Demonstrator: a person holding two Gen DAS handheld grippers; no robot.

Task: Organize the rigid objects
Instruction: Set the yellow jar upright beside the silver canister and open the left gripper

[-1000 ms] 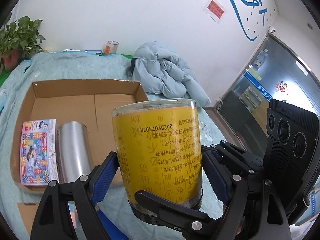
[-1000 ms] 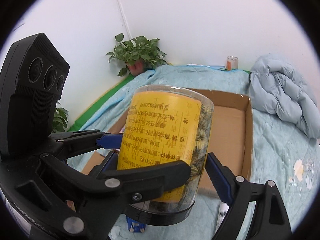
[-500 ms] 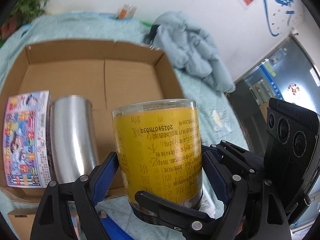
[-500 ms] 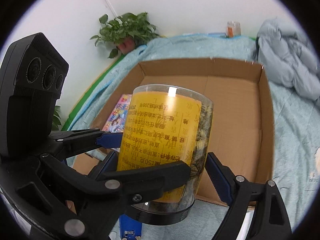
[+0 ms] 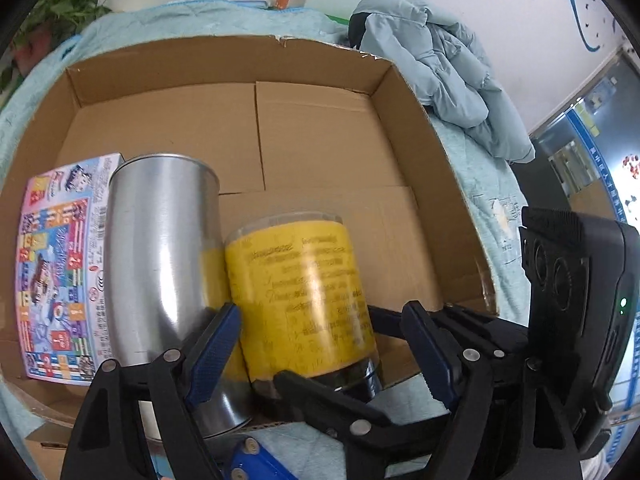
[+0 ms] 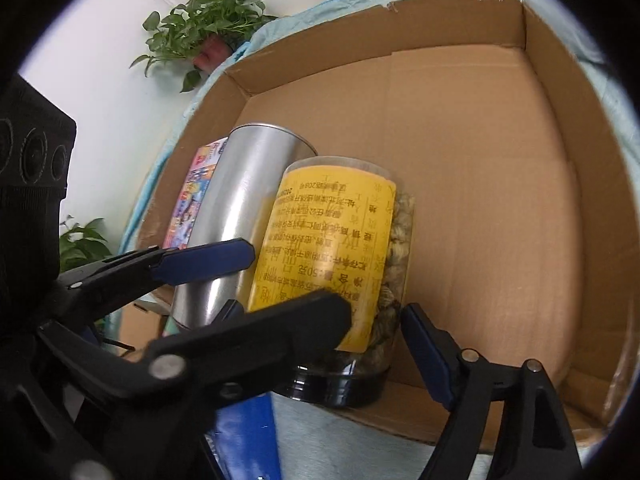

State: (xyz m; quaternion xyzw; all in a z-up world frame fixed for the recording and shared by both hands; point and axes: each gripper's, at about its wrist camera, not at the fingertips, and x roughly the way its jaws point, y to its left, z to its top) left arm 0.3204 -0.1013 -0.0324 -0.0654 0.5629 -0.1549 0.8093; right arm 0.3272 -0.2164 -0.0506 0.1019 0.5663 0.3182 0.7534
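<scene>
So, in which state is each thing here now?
Jar, lid down, inside the box, beside the can.
Can, upright in the box.
Pack, closed, in the box, beside the can.
Box, open on top.
Left claw, open, one pad off the jar.
Right claw, jaws just closing, jar between them, grip unclear.

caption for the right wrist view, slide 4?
Yellow jar going into the box beside the steel can, between both grippers' fingers.
</scene>
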